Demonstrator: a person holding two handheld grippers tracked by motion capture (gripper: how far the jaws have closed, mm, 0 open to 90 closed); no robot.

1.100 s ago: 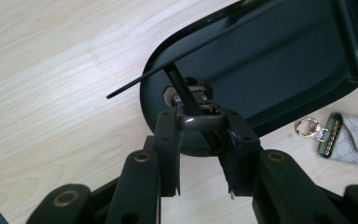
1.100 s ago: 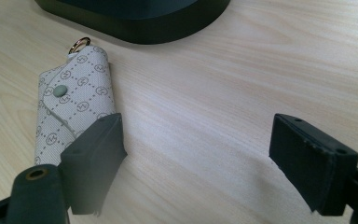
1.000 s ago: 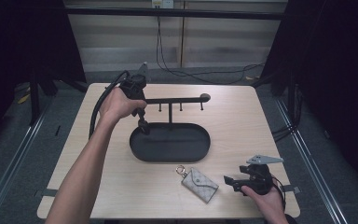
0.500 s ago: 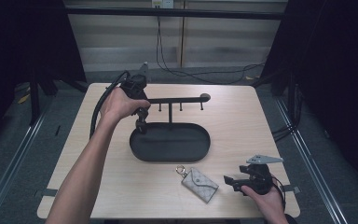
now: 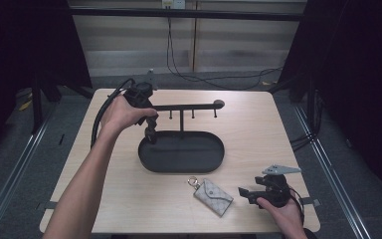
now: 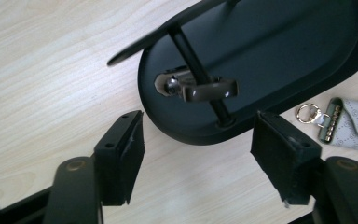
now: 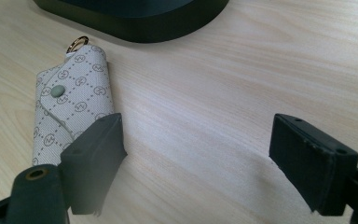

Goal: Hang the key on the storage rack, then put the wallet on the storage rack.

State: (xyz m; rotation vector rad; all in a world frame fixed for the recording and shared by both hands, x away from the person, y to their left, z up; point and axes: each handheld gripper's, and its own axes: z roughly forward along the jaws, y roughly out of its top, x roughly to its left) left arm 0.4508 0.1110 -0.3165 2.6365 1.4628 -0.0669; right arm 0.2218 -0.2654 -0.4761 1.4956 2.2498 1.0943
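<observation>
High view: left claw (image 5: pixel 150 135), jaws just spread over the tray (image 5: pixel 181 164); right claw (image 5: pixel 242 190) spread, could nudge the key pouch (image 5: pixel 214 196) away.

Matt black tray (image 6: pixel 279 70), pale smooth wood-grain table (image 7: pixel 223 93), woven-look patterned key pouch (image 7: pixel 70 107) with shiny metal ring (image 7: pixel 77 43)

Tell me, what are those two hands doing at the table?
A person holds tongs in each hand. The left tongs hang over the end of a black stand with a tray; they have just been opening, with nothing gripped. The right tongs rest open beside a patterned key pouch lying on the table.
</observation>
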